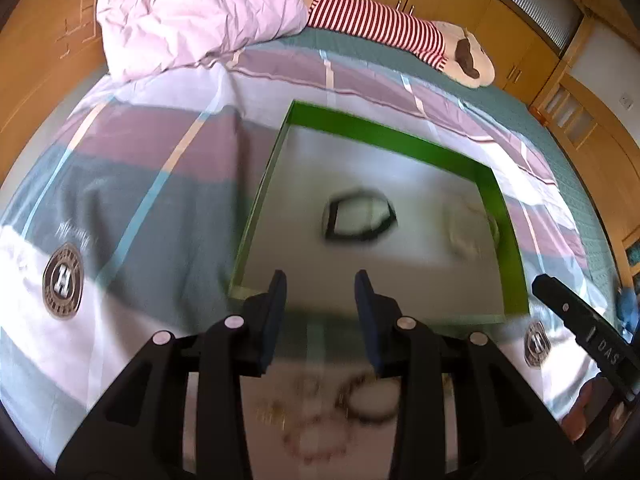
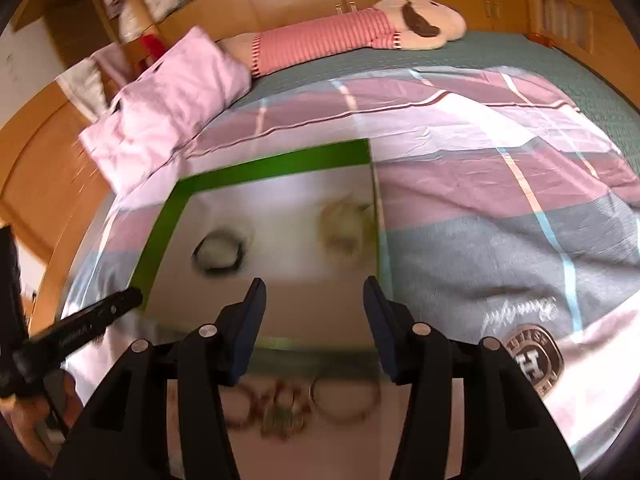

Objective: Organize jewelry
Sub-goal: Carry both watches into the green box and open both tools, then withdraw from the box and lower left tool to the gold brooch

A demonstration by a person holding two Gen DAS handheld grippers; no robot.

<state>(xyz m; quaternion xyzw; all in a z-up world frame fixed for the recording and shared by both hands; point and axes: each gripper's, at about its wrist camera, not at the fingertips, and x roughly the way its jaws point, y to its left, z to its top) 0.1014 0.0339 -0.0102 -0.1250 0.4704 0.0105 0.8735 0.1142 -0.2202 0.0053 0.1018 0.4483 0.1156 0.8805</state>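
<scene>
- Left wrist view: left hand-held gripper half open, empty, over green-walled tray on the bed; black bracelet and pale piece inside. Blur may cause a misjudged approach.
- Right wrist view: right hand-held gripper wide open, empty; loose jewelry pile beneath may snag together.

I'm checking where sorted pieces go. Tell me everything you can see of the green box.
The green box is a shallow open tray with low bright-green walls and a pale grey floor, looking like cardboard. It lies flat on the patterned bedspread, ahead of both tongs, neither touching it. Inside lie a black bracelet near the middle and a pale, blurred piece against one side wall. More jewelry lies outside its near edge.
</scene>
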